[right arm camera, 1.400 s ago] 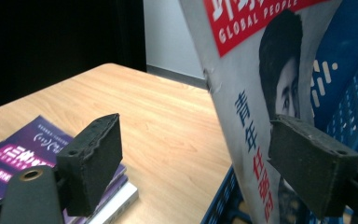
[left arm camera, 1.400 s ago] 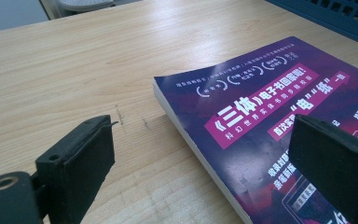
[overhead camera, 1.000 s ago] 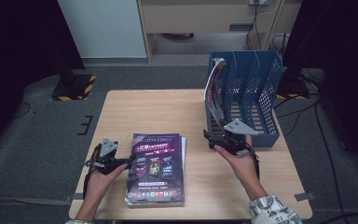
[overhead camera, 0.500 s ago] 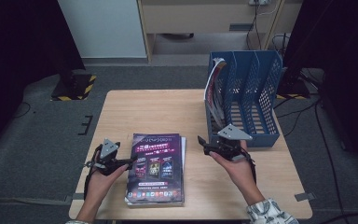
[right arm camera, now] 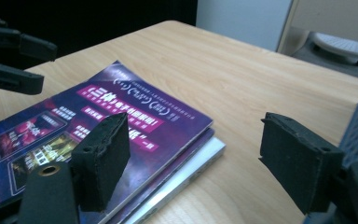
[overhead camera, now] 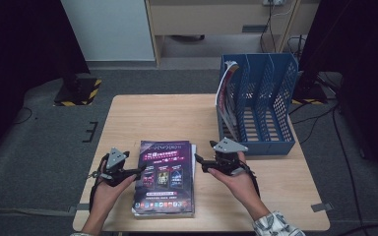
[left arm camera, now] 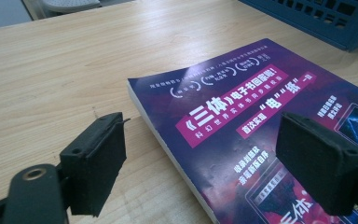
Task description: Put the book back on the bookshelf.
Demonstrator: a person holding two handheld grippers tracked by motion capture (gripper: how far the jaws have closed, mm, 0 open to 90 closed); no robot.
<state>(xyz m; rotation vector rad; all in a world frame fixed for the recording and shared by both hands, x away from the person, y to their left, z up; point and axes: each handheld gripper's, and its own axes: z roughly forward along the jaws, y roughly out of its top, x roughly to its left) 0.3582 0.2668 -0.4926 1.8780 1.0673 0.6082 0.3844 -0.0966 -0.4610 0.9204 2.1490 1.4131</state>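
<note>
Left gripper [overhead camera: 137,171]: black body, grey three-cornered plate on top, black cable trailing off it. Right gripper [overhead camera: 200,160]: same build, same grey plate. Jaws are black arms with blocky black pads [left arm camera: 98,158], brass-ringed screw hole [right arm camera: 49,170] near each base. Right sleeve [overhead camera: 278,227]: light patterned fabric.
</note>
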